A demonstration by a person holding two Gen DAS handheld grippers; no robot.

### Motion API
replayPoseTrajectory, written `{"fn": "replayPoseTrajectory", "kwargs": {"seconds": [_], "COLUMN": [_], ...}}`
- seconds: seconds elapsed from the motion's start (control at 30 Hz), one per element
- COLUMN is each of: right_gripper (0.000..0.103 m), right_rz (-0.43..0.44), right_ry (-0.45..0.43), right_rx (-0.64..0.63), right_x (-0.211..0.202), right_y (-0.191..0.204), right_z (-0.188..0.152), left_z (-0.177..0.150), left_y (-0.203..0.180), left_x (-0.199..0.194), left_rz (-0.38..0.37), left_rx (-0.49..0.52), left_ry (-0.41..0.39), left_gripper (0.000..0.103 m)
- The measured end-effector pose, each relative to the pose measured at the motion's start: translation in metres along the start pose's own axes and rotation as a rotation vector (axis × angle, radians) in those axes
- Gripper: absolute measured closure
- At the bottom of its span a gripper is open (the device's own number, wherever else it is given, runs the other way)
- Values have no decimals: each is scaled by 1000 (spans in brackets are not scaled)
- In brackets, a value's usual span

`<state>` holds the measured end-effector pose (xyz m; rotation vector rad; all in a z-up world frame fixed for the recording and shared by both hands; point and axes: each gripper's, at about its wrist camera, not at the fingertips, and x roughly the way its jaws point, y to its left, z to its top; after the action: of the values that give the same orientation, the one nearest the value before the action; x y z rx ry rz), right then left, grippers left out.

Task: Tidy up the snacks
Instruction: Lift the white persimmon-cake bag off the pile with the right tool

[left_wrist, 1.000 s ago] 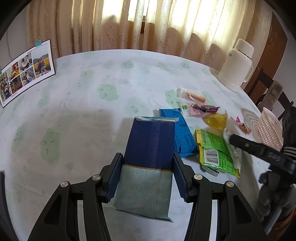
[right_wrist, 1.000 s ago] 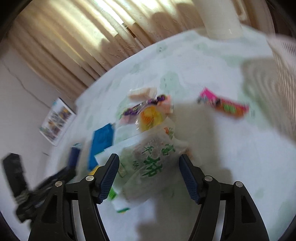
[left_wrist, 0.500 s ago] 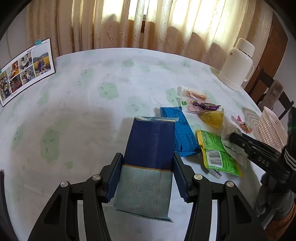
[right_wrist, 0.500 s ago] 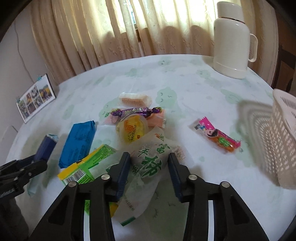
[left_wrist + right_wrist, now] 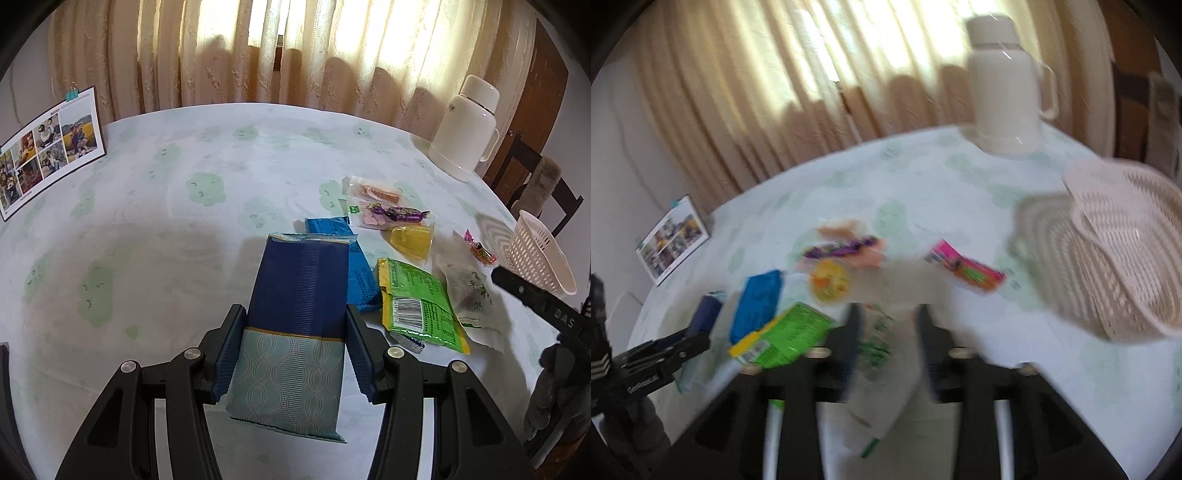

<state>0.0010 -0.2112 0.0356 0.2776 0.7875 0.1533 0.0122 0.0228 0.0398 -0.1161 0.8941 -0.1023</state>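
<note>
My left gripper [image 5: 293, 310] is shut on a dark blue snack packet [image 5: 299, 295] and holds it above the table. A white translucent packet with green characters [image 5: 882, 347] sits pinched between the fingers of my right gripper [image 5: 886, 314]. Those jaws are opening, though the pads still seem to press on it; the right wrist view is motion-blurred. In the left wrist view this white packet [image 5: 469, 295] is beside a green packet [image 5: 417, 299]. A bright blue packet [image 5: 360, 273], a yellow jelly cup [image 5: 410, 240], a purple candy [image 5: 399, 214] and a pink candy [image 5: 964, 269] lie on the tablecloth.
A white lattice basket [image 5: 1126, 258] stands at the table's right edge. A white thermos jug [image 5: 461, 133] stands at the back right and a photo calendar [image 5: 48, 147] at the far left. A wooden chair [image 5: 543, 177] is behind the basket. Curtains hang behind the table.
My right gripper closed on the white packet, then rose and shifted right with it, off the green packet. The left gripper and its dark blue packet stayed still.
</note>
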Motion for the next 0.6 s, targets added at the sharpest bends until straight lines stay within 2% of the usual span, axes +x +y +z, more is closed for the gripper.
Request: {"fn": "replayPoseTrajectory", "kwargs": {"seconds": [0.07, 0.27, 0.47, 0.53, 0.6], "right_gripper": [34, 34, 31, 39, 59], "right_rz": [19, 84, -89, -122, -151], "right_ry": [27, 128, 91, 81, 72], "right_rx": [53, 90, -99, -152, -179], "right_x": [2, 25, 48, 52, 50], "right_y": [-7, 2, 32, 38, 39], "right_z": [-5, -14, -6, -7, -8], "left_z": [0, 0, 0, -1, -3], "left_y": [0, 0, 6, 7, 4], "left_x": [0, -4, 1, 6, 12], "left_rz": [-3, -17, -16, -19, -12], "left_rx": [0, -3, -28, -35, -31], "left_ry": [0, -14, 12, 34, 57], "left_gripper": [55, 57, 55, 52, 44]}}
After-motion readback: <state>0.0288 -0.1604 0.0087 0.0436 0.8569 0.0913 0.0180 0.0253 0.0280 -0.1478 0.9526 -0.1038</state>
